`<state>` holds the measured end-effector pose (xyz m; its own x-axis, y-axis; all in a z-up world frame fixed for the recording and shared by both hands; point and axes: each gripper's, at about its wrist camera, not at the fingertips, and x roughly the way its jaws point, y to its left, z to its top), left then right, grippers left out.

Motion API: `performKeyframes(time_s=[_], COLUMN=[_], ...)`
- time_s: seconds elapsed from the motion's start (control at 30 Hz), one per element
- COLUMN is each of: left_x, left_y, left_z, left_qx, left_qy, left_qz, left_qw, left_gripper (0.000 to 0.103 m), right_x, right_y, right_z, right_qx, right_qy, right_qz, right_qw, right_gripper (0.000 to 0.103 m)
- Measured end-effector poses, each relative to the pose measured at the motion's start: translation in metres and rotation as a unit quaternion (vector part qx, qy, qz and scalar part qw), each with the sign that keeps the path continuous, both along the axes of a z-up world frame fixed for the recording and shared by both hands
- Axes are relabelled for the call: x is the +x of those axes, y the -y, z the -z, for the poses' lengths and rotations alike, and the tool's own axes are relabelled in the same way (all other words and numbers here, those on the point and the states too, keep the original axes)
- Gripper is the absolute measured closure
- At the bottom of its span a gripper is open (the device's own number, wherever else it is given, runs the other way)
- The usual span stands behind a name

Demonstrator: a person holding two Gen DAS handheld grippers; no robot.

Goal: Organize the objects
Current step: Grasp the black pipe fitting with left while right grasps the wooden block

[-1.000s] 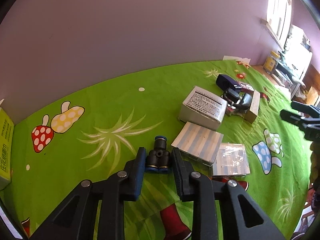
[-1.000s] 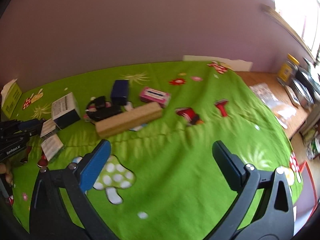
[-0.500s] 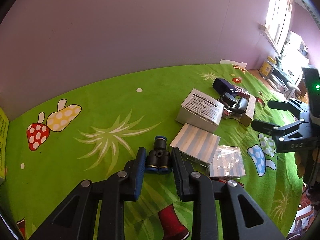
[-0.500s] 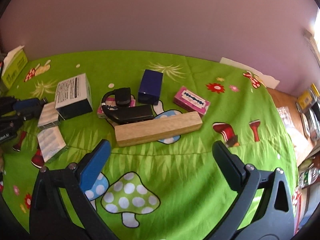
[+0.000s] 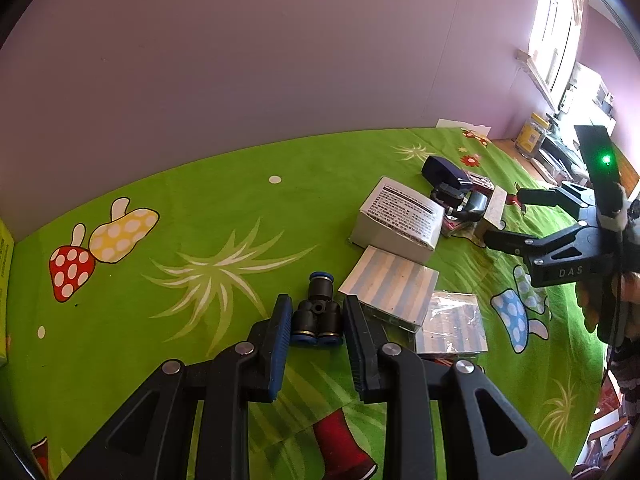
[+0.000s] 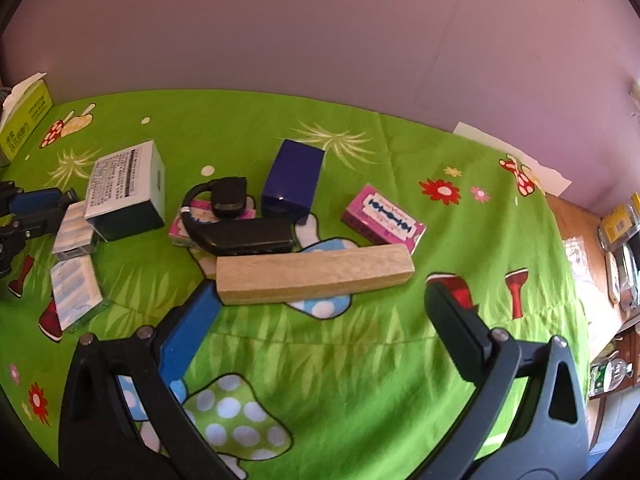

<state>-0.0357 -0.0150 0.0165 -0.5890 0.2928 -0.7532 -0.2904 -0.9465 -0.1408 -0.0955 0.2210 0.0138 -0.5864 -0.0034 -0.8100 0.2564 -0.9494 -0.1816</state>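
The left claw (image 5: 317, 322) pinches a black Y-shaped tube fitting (image 5: 318, 312) with blue collars, its single port pointing away, low over the green mushroom-print cloth (image 5: 224, 216) that covers the counter. Just right of it lie two striped flat packs (image 5: 390, 284), and beyond them a white printed box (image 5: 400, 218). The right claw (image 6: 320, 302) is spread wide with nothing between its fingers, poised above a wooden block (image 6: 314, 274) lying lengthwise. Touching the block's far side is a black strap-handled device (image 6: 244, 230); farther off stand a dark blue box (image 6: 292, 180) and, to the right, a pink razor-blade packet (image 6: 384, 218). A green tissue box (image 6: 26, 122) sits far left by the wall.
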Motion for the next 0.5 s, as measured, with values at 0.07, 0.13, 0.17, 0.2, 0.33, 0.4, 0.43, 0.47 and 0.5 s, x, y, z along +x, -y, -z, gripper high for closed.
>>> performKeyframes(time_s=[0.07, 0.13, 0.17, 0.2, 0.33, 0.4, 0.43, 0.47, 0.5], left_x=[0.001, 0.001, 0.001, 0.001, 0.0, 0.0, -0.001, -0.001, -0.001], left_y=[0.0, 0.0, 0.0, 0.0, 0.0, 0.0, 0.0, 0.0, 0.001], left_z=[0.0, 0.0, 0.001, 0.001, 0.002, 0.002, 0.002, 0.002, 0.001], left_qx=[0.002, 0.002, 0.003, 0.004, 0.008, 0.008, 0.009, 0.009, 0.009], left_qy=[0.0, 0.0, 0.0, 0.0, 0.0, 0.0, 0.001, 0.001, 0.001], left_qz=[0.001, 0.001, 0.002, 0.002, 0.003, 0.004, 0.004, 0.004, 0.004], left_qw=[1.0, 1.0, 1.0, 1.0, 1.0, 1.0, 1.0, 1.0, 0.9999], left_gripper=[0.075, 0.075, 0.075, 0.075, 0.075, 0.075, 0.075, 0.075, 0.075], right_x=[-0.001, -0.005, -0.008, -0.009, -0.012, -0.014, -0.015, -0.017, -0.02], right_y=[0.0, -0.002, -0.004, -0.004, -0.002, -0.001, -0.001, -0.001, -0.003], right_z=[-0.001, 0.0, 0.002, 0.003, 0.005, 0.006, 0.007, 0.009, 0.01], right_qx=[0.0, -0.005, -0.009, -0.011, -0.008, -0.011, -0.011, -0.012, -0.014], right_qy=[-0.003, -0.002, 0.001, 0.004, 0.001, 0.002, 0.003, 0.004, 0.004], right_qz=[-0.008, -0.016, -0.017, -0.017, -0.025, -0.025, -0.025, -0.025, -0.023], right_qw=[1.0, 1.0, 1.0, 1.0, 1.0, 1.0, 1.0, 1.0, 1.0], right_gripper=[0.001, 0.001, 0.001, 0.001, 0.001, 0.001, 0.001, 0.001, 0.001])
